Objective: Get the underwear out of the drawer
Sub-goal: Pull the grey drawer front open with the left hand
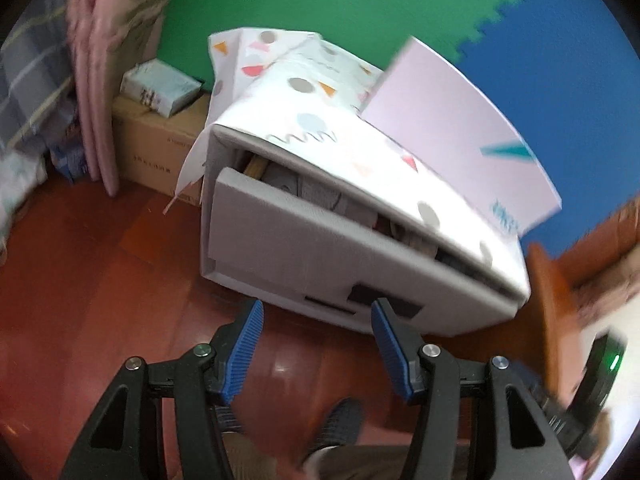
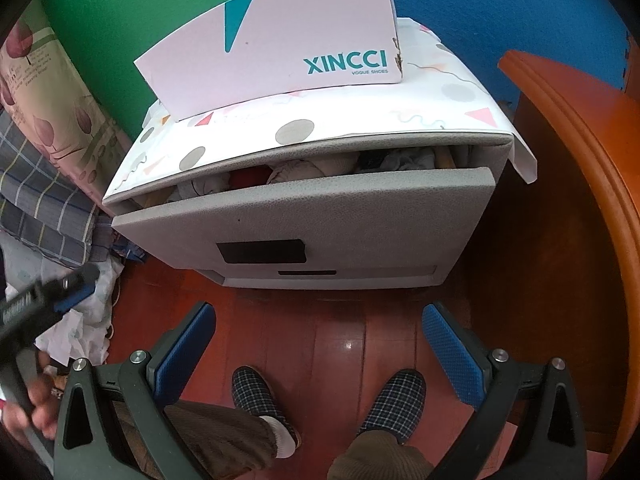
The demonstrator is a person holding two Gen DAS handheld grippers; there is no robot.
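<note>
Drawer (image 2: 304,216) of grey cabinet tilted out a crack, presumably for reach; underwear (image 2: 296,170) bunched inside behind its front, count impossible to tell. Two grippers: left gripper (image 1: 318,346) and right gripper (image 2: 318,354) both spread, empty, hovering before drawer. One shoebox (image 2: 276,48) above drawer, atop cabinet.

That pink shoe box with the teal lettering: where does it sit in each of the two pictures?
Left wrist view: the shoe box sits upper right, on top of the cabinet.
Right wrist view: the shoe box sits top centre.
Shared landmark: the grey drawer below it, slightly open.
</note>
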